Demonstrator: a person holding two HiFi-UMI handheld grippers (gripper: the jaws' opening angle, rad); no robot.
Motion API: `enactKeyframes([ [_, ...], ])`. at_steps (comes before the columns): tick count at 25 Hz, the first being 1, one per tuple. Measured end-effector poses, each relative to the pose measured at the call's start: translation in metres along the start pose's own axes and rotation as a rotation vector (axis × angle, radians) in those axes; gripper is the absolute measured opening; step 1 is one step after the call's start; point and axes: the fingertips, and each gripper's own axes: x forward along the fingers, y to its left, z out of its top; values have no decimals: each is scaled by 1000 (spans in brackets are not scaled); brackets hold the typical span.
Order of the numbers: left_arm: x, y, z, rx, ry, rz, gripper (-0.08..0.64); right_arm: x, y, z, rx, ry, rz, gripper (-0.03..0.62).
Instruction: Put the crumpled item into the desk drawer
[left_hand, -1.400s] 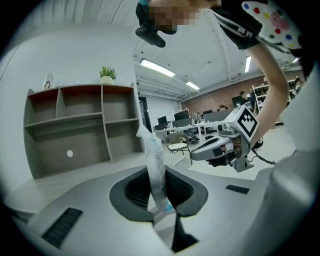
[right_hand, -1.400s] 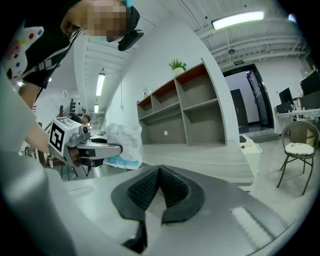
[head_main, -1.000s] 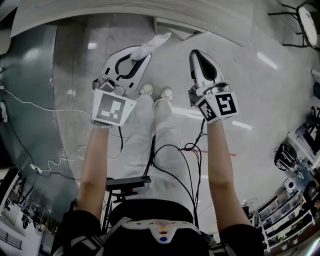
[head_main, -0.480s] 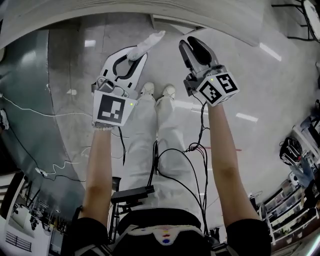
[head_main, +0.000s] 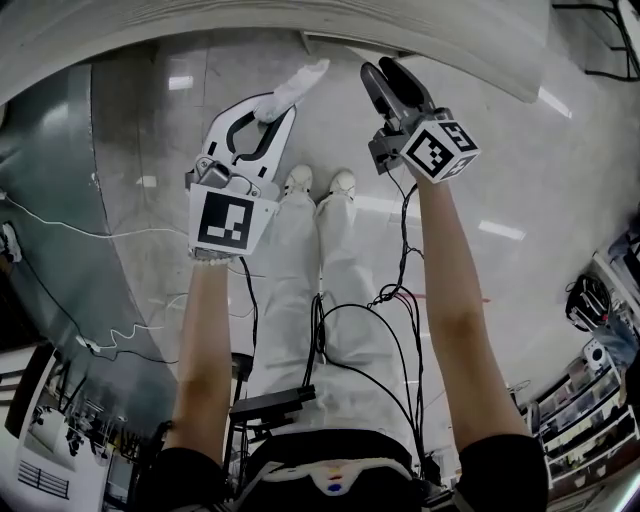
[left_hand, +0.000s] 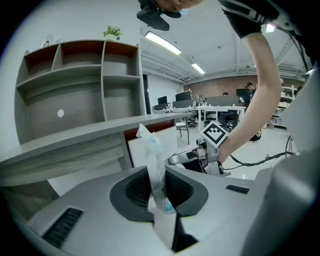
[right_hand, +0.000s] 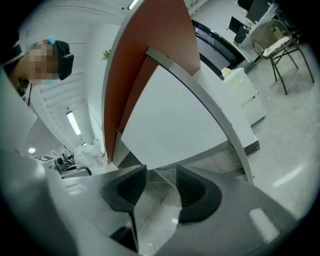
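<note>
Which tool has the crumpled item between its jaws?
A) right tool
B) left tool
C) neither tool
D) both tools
B: the left tool is clamped on the item, which sticks up from between its pads, while the right tool is opening with nothing between its jaws.

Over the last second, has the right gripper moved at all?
Yes. The right gripper has gone forward, away from the shoes and close up to the desk edge; its jaws are opening, nothing between them.
</note>
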Motion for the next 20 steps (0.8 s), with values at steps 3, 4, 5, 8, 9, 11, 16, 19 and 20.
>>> enactKeyframes([
  [3, 10, 0, -8, -6, 9, -3, 48, 8, -16, -7, 36, 13, 0, 206],
  [4, 12, 0, -11, -5, 12, -4, 48, 12, -20, -11, 52, 19, -1, 224],
  [5, 14, 1, -15, -4, 16, -5, 48, 16, -24, -15, 66, 23, 0, 237],
  [8, 20, 1, -24, -3, 32, -10, 48, 23, -30, -18, 99, 7, 18, 252],
  [9, 23, 2, -25, -5, 35, -11, 48, 25, -32, -14, 110, -9, 28, 252],
  [11, 29, 5, -28, -10, 35, -12, 48, 29, -34, -7, 132, -44, 54, 252],
  [16, 38, 13, -36, -15, 34, 1, 48, 41, -29, 2, 165, -104, 134, 256],
  [19, 44, 12, -35, -21, 28, 3, 48, 40, -23, 13, 191, -148, 202, 256],
  [20, 45, 12, -35, -24, 27, 3, 48, 40, -19, 18, 204, -167, 236, 256],
])
